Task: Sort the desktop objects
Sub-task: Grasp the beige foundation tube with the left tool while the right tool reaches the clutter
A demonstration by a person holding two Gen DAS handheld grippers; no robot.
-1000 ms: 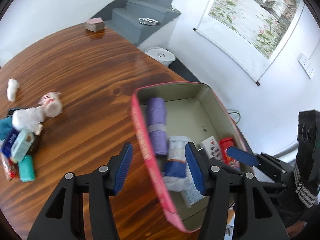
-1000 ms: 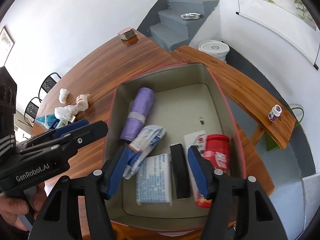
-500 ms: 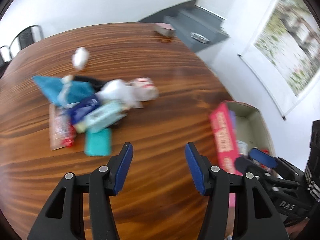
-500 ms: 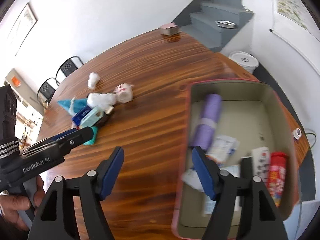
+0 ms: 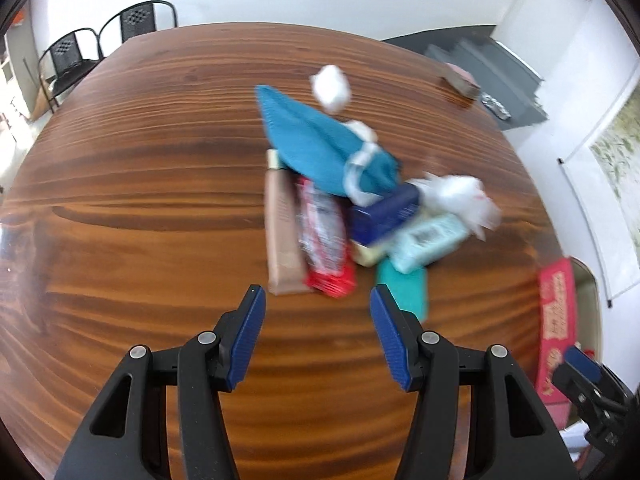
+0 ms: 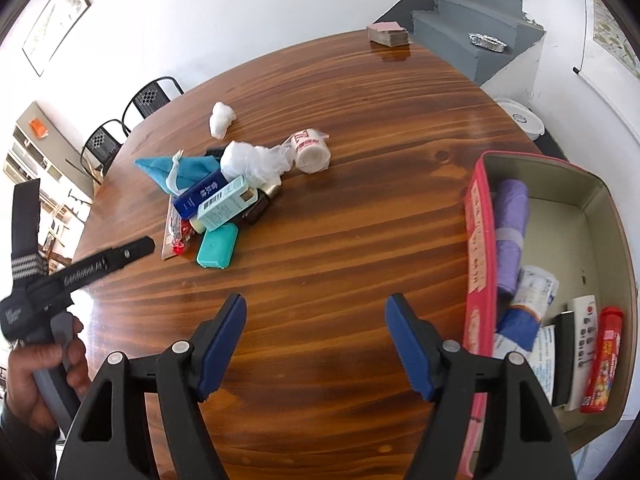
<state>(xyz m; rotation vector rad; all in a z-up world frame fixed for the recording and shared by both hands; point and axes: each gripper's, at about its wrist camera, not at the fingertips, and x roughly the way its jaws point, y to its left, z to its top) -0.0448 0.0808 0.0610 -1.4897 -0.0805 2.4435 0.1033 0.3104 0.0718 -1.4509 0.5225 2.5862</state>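
A pile of small objects lies on the round wooden table (image 5: 140,200): a blue cloth pouch (image 5: 320,144), a beige tube (image 5: 282,236), a red packet (image 5: 324,248), a dark blue box (image 5: 384,212), a mint box (image 5: 432,240), a teal case (image 5: 404,288) and white plastic (image 5: 460,196). My left gripper (image 5: 316,312) is open and empty, just short of the pile. My right gripper (image 6: 316,320) is open and empty above bare table, between the pile (image 6: 224,200) and the pink box (image 6: 480,240), which holds a purple roll (image 6: 510,220), a red tube (image 6: 604,356) and several packets.
A white wad (image 6: 221,119) and a paper roll (image 6: 310,150) lie beyond the pile. A small brown box (image 6: 388,34) sits at the far table edge. Black chairs (image 5: 100,48) stand behind the table. Grey stairs (image 6: 480,20) rise at the back right.
Both grippers have swung left, away from the pink box and toward the pile. The left gripper now faces the pile closely. Both stay open and empty.
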